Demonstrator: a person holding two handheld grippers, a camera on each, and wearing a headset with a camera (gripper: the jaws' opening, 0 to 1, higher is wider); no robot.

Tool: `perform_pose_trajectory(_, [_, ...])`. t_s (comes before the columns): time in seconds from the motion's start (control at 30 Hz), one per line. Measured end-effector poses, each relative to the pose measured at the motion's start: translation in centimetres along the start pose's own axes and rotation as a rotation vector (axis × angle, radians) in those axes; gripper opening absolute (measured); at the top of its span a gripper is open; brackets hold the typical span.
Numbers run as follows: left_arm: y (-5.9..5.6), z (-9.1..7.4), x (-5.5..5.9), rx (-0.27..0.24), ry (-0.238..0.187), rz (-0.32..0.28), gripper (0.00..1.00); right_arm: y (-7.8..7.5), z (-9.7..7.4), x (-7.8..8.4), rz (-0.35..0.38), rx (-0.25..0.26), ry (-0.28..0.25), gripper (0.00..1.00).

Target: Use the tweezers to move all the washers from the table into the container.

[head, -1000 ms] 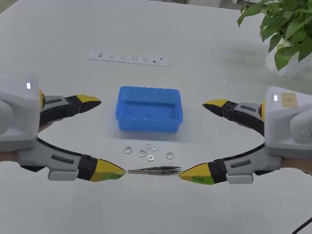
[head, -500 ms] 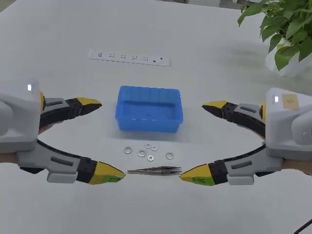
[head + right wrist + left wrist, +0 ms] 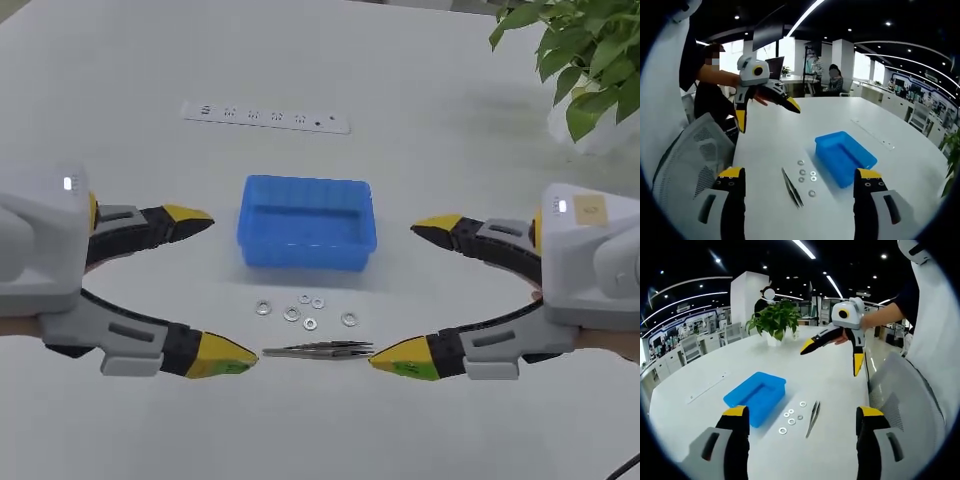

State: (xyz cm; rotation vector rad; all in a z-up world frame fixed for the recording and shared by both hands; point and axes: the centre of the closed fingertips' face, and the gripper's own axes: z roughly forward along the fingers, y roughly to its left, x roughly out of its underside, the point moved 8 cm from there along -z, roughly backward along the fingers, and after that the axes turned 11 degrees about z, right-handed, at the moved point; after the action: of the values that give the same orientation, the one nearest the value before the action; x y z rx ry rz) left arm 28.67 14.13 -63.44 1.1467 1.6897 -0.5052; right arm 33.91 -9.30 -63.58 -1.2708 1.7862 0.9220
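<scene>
Several small metal washers [image 3: 305,312] lie loose on the white table [image 3: 120,60], just in front of the blue container [image 3: 306,222]. The tweezers [image 3: 318,349] rest flat on the table, a little nearer to me than the washers. My left gripper [image 3: 228,287] is open to the left of them, and my right gripper [image 3: 395,296] is open to the right, both holding nothing. The left gripper view has the container [image 3: 756,394], washers [image 3: 790,417], tweezers [image 3: 813,418] and right gripper [image 3: 830,362]. The right gripper view has the container [image 3: 845,156], washers [image 3: 807,176], tweezers [image 3: 791,187] and left gripper [image 3: 768,120].
A white power strip [image 3: 265,118] lies beyond the container. A potted plant [image 3: 585,60] stands at the table's far right corner. A grey mesh chair back [image 3: 905,395] is at the table's near edge. People sit at a distant table [image 3: 832,75].
</scene>
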Motion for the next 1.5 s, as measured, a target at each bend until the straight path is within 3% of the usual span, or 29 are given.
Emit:
perform_pose_trajectory(0.27, [-0.2, 0.4, 0.2, 0.024, 0.013, 0.008, 0.89, 0.1, 0.2, 0.3, -0.004, -0.007, 0.013, 0.87])
perform_pose_trajectory(1.03, [-0.1, 1.3, 1.0, 0.037, 0.025, 0.005, 0.77, -0.2, 1.2, 1.4, 0.011, -0.039, 0.073, 0.64])
perform_pose_trajectory(1.27, [-0.2, 2.1, 1.6, 0.058, 0.036, 0.019, 0.67, -0.2, 2.3, 2.1, 0.004, -0.057, 0.116, 0.53])
perform_pose_trajectory(1.5, [-0.7, 3.4, 2.9, 0.080, 0.072, 0.018, 0.65, 0.2, 4.2, 3.0, -0.044, -0.112, 0.189, 0.50])
